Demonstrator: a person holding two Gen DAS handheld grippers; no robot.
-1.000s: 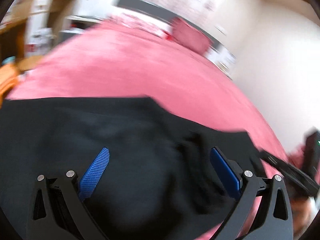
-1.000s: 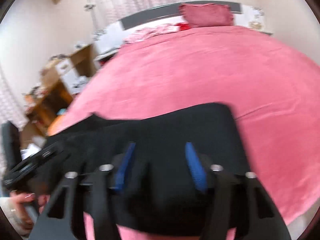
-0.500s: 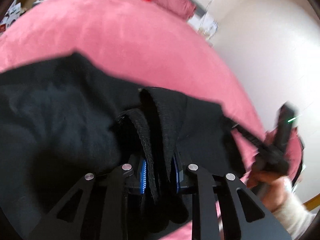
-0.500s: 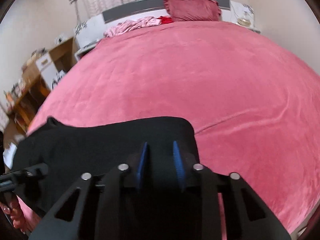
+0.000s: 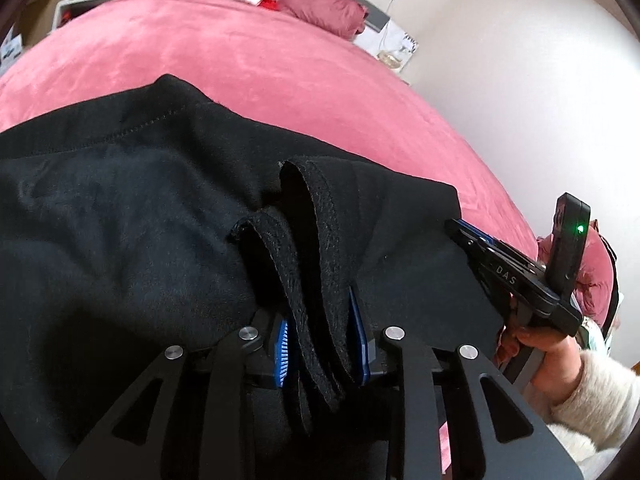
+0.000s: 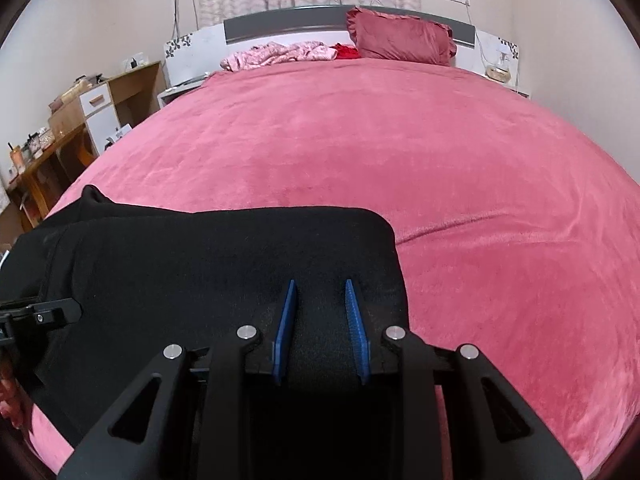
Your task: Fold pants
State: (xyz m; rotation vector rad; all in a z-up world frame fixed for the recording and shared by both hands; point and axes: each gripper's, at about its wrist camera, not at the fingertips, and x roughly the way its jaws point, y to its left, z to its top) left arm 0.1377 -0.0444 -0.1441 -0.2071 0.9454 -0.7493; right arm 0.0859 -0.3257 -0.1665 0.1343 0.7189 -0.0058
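Black pants (image 5: 120, 220) lie on the near edge of a pink bed (image 5: 260, 60). My left gripper (image 5: 320, 336) is shut on a bunched ridge of the pants' edge, which stands up between its blue pads. My right gripper (image 6: 320, 320) is shut on the right end of the pants (image 6: 220, 264), cloth pinched between its blue pads (image 6: 286, 320). The right gripper also shows in the left wrist view (image 5: 472, 236), at the pants' right corner. The left gripper's tip shows in the right wrist view (image 6: 44, 314) at the left edge.
A dark pink pillow (image 6: 400, 36) and crumpled pink cloth (image 6: 276, 54) lie at the headboard. A wooden desk with drawers (image 6: 72, 120) stands left of the bed. A nightstand (image 6: 500, 72) and wall are at the right.
Both grippers have closed on the pants: a second ago they were open over the cloth. The left one has gathered a fold of the edge and raised it.
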